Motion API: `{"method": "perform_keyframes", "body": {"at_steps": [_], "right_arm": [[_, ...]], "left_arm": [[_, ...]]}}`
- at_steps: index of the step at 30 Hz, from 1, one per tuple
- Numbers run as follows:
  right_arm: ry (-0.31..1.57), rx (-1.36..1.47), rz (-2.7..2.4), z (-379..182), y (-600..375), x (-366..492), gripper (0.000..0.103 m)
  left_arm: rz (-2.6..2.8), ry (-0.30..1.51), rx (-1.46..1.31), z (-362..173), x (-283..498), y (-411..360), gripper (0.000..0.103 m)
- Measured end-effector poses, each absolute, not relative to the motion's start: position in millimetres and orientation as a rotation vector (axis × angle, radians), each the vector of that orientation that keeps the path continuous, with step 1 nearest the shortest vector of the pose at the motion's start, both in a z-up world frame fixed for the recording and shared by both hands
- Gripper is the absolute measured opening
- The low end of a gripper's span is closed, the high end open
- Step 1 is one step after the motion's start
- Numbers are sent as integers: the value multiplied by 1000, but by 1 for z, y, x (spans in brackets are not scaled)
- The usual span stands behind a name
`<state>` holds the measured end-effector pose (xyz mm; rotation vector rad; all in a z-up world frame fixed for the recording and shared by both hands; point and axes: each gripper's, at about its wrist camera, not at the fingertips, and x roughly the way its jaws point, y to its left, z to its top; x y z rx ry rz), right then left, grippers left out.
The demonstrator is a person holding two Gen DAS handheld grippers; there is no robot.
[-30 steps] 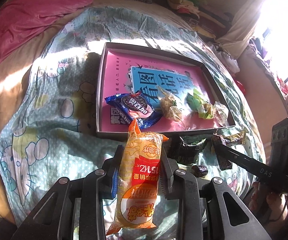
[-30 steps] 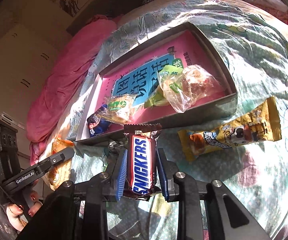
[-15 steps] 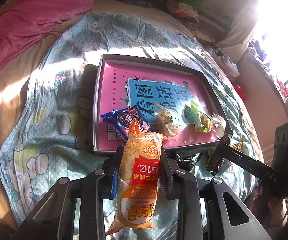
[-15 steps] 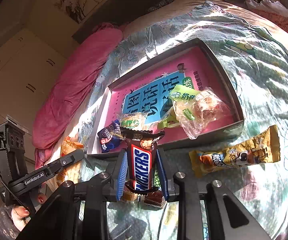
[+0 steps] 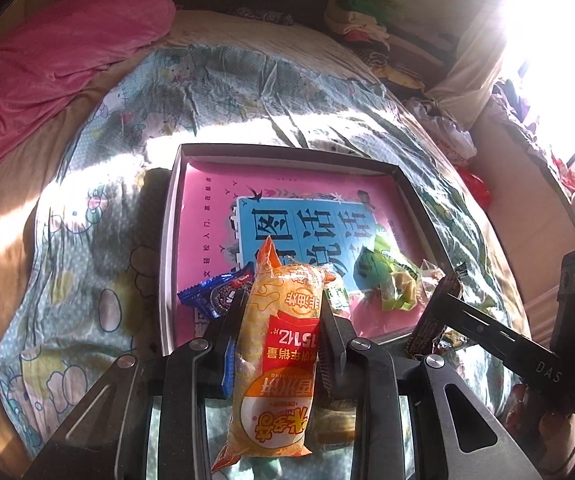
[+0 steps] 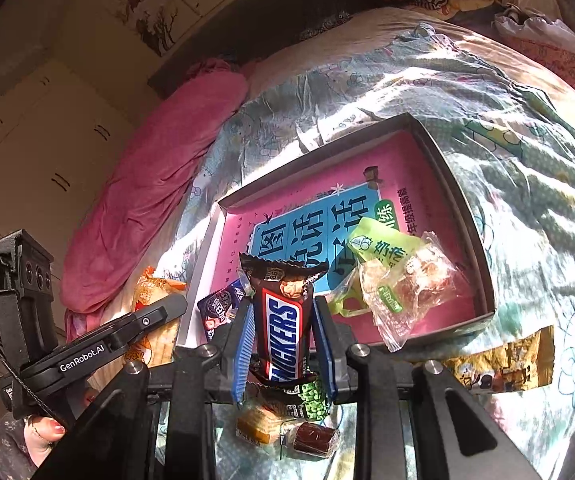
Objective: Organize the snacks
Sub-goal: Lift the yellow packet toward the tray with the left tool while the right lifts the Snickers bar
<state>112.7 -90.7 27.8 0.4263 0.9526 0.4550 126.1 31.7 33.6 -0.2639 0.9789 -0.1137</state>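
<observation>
1. The left gripper (image 5: 281, 328) is clamped on an orange snack packet (image 5: 277, 356), held lengthwise between its jaws, its top end poking forward over the near edge of the box (image 5: 169, 240).
2. The right gripper (image 6: 283, 344) is clamped on a Snickers bar (image 6: 283, 316), also pointing toward the box.
3. The box, a shallow grey one with a pink and blue printed floor, lies just ahead of both grippers on a cartoon-print quilt (image 5: 99, 184). In it lie an Oreo pack (image 6: 219, 308), a green sachet (image 6: 379, 248) and a clear-wrapped pastry (image 6: 411, 284).
4. Right of the right gripper, outside the box, a yellow wrapper (image 6: 503, 364) lies on the quilt; small sweets (image 6: 287, 428) lie under its jaws.
5. Beyond the box: a pink blanket (image 5: 59, 52), a heap of clothes (image 5: 367, 36), a sunlit window (image 5: 559, 40), pale cupboards (image 6: 35, 148).
</observation>
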Motion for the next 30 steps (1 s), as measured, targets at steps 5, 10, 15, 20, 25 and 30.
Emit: {"method": "perform_keyframes", "body": {"at_steps": [5,10,15,20,25,30], "right_arm": [[945,405,446,28,-86,120,29],[952,372,439,26,-79,124,29],[959,347,431,22,-74,128,29],[963,326,426,20,-70,131,29],[972,312,416,16,-69,133,29],[982,305,408,11,-68,133,29]], "left_arm": [[-106,968,-238,32,139,25,32],[-93,953,-221,28,153,21,32],[-75,908,-212,25,165,21,32],[-69,889,-238,18,175,21,32],[-66,908,-226,4,177,13,33],[-74,928,-203,-4,173,5,33]]}}
